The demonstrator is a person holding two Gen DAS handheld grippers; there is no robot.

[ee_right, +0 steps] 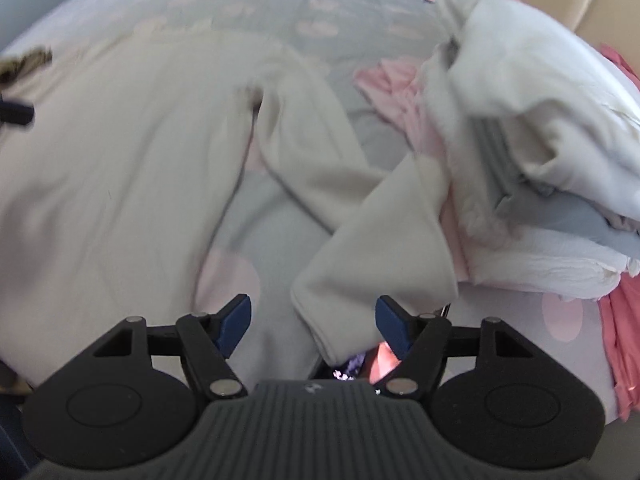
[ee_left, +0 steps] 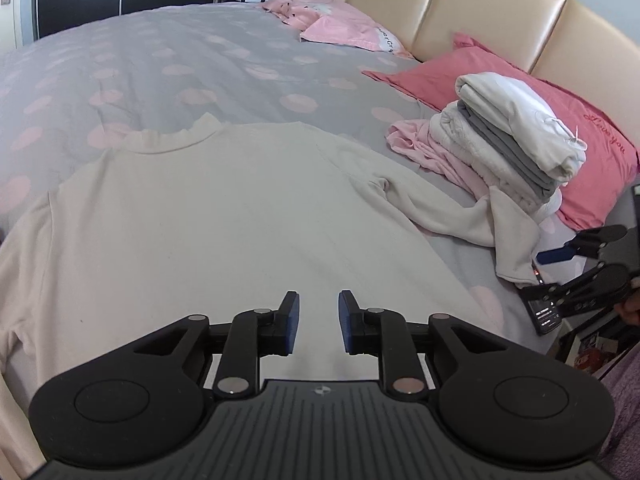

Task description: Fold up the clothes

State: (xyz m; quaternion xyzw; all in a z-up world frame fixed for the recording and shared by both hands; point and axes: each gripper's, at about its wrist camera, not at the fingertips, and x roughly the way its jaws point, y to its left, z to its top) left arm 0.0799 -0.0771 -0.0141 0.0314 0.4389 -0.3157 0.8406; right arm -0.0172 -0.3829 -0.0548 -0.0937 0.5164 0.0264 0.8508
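Note:
A cream long-sleeved top (ee_left: 224, 216) lies flat on the bed, its ruffled collar (ee_left: 172, 136) at the far end. My left gripper (ee_left: 319, 312) hovers over the top's lower body, its blue pads a narrow gap apart with nothing between them. One sleeve (ee_right: 320, 152) bends toward the stack of folded clothes, and its cuff (ee_right: 340, 320) lies between the wide-set fingers of my right gripper (ee_right: 314, 306). The pads do not press on the cuff. The right gripper (ee_left: 540, 276) also shows at the right edge of the left wrist view, beside the cuff.
A stack of folded white and grey clothes (ee_left: 516, 140) rests on a dark pink pillow (ee_left: 600, 152), with a crumpled pink garment (ee_left: 412, 140) beside it. A phone (ee_left: 546, 314) lies at the bed's edge. The padded headboard (ee_left: 480, 8) runs behind; the grey dotted bedspread (ee_left: 180, 60) stretches beyond the collar.

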